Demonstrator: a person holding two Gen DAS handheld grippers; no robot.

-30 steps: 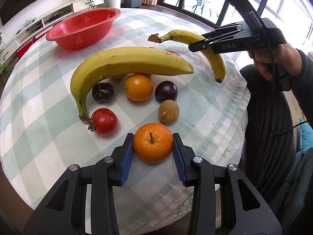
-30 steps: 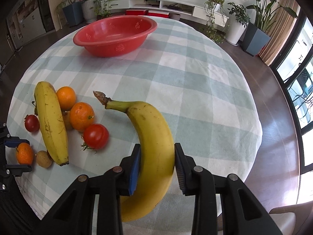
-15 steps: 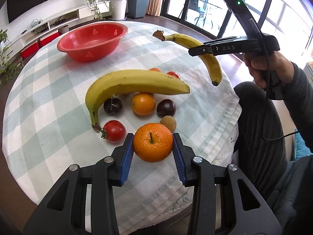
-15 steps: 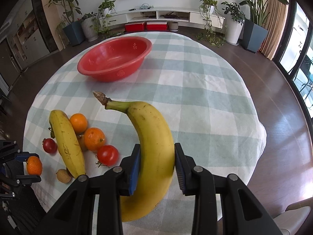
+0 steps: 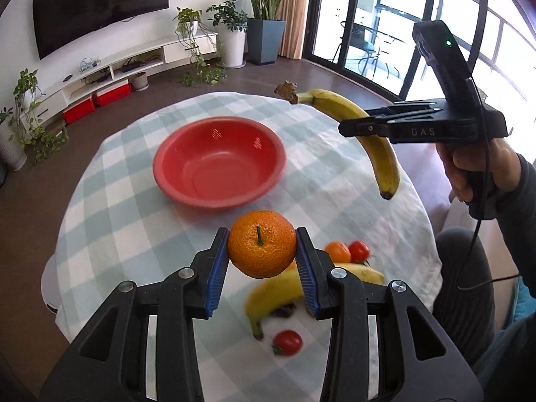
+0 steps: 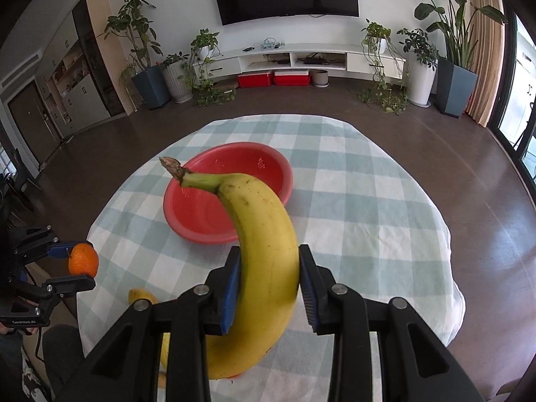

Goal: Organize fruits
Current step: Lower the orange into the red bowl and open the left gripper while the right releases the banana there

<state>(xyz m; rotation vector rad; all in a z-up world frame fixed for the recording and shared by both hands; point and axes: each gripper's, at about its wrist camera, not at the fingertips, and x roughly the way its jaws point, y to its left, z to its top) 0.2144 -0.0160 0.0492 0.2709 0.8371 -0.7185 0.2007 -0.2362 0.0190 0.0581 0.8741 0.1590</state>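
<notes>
My left gripper (image 5: 262,261) is shut on a mandarin orange (image 5: 262,248) and holds it in the air above the table, on the near side of the red bowl (image 5: 219,160). My right gripper (image 6: 269,284) is shut on a yellow banana (image 6: 264,251), held high with its stem toward the red bowl (image 6: 201,214). In the left wrist view the banana (image 5: 365,127) hangs at the bowl's right. Below the left gripper lie a second banana (image 5: 278,289), two tomatoes (image 5: 286,342), an orange (image 5: 337,252) and dark fruit, partly hidden.
The round table has a green-and-white checked cloth (image 5: 117,221). The person's leg (image 5: 462,268) is at the table's right edge. A TV shelf (image 6: 294,60) and potted plants (image 6: 449,63) stand across the dark floor.
Both grippers have risen and tilted up with their fruit. The bowl now sits mid-frame in both views, and the loose fruit has dropped below the left gripper.
</notes>
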